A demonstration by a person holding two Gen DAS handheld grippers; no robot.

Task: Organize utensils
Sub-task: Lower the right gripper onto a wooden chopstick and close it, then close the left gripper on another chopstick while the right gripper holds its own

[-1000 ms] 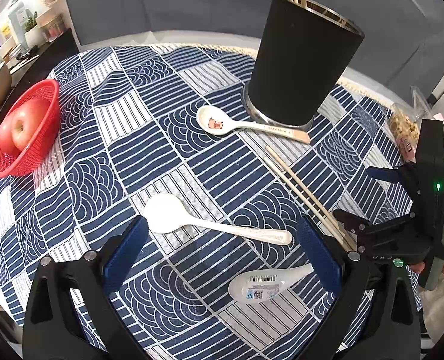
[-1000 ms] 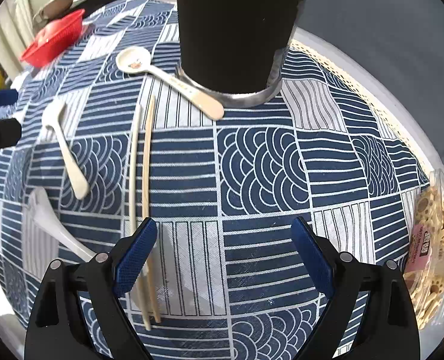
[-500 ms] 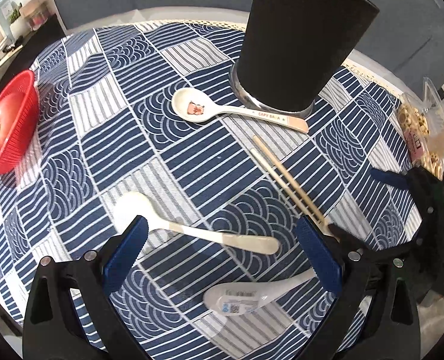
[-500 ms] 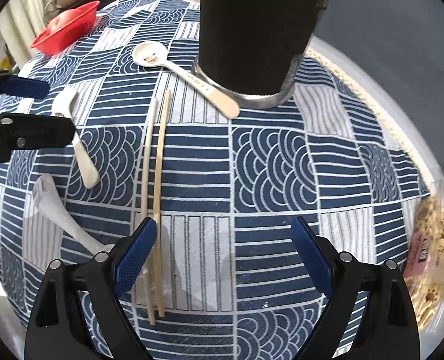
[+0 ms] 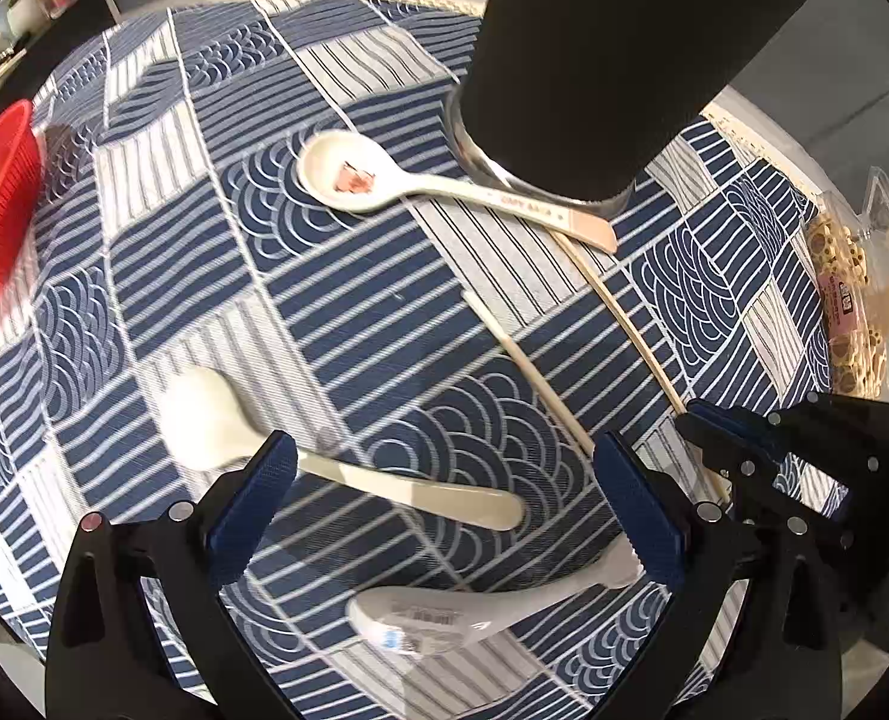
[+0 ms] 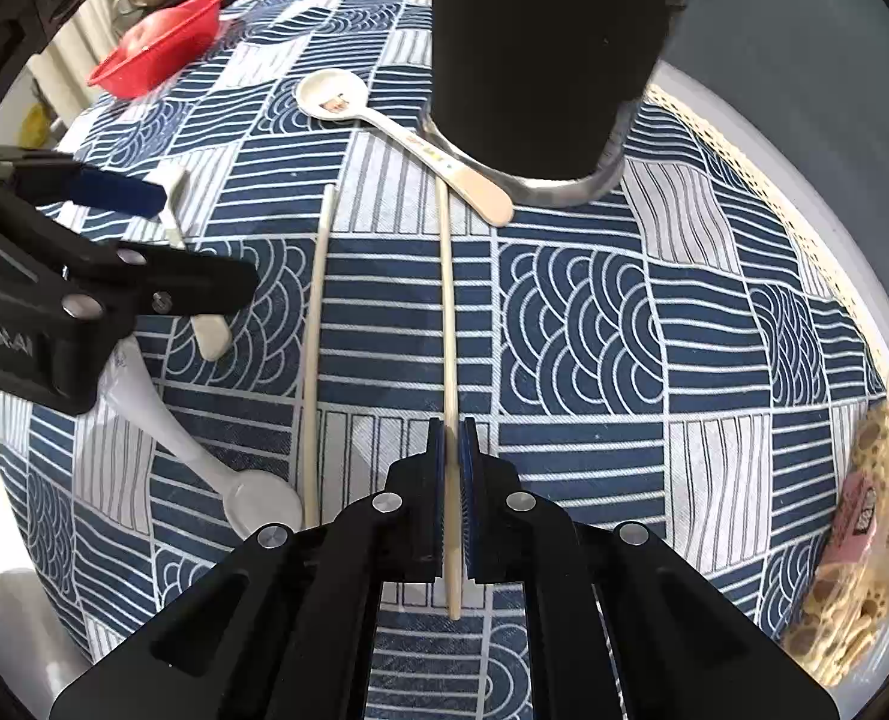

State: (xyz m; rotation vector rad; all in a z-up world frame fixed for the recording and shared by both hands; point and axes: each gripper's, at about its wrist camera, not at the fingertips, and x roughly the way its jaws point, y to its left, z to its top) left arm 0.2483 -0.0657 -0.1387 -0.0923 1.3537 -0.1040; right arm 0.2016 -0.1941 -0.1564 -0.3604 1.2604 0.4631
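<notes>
My right gripper (image 6: 451, 438) is shut on one wooden chopstick (image 6: 448, 312), near its butt end; the chopstick's tip points at the black utensil holder (image 6: 546, 54). The second chopstick (image 6: 317, 348) lies loose on the cloth to its left. My left gripper (image 5: 444, 480) is open, its jaws straddling the handle of a plain cream spoon (image 5: 348, 468). A white spoon with a label (image 5: 480, 600) lies below it. A printed spoon (image 5: 420, 186) rests against the black holder (image 5: 618, 60). The right gripper (image 5: 720, 450) shows in the left wrist view.
A blue-and-white patterned cloth (image 6: 624, 312) covers the round table. A red basket (image 6: 156, 54) sits at the far left edge. A clear bag of snacks (image 6: 852, 540) lies at the right edge. The left gripper's arm (image 6: 84, 288) crosses the left side.
My right gripper has closed on one chopstick and pulled it away from its pair. My left gripper has moved forward and lower over the cream spoon.
</notes>
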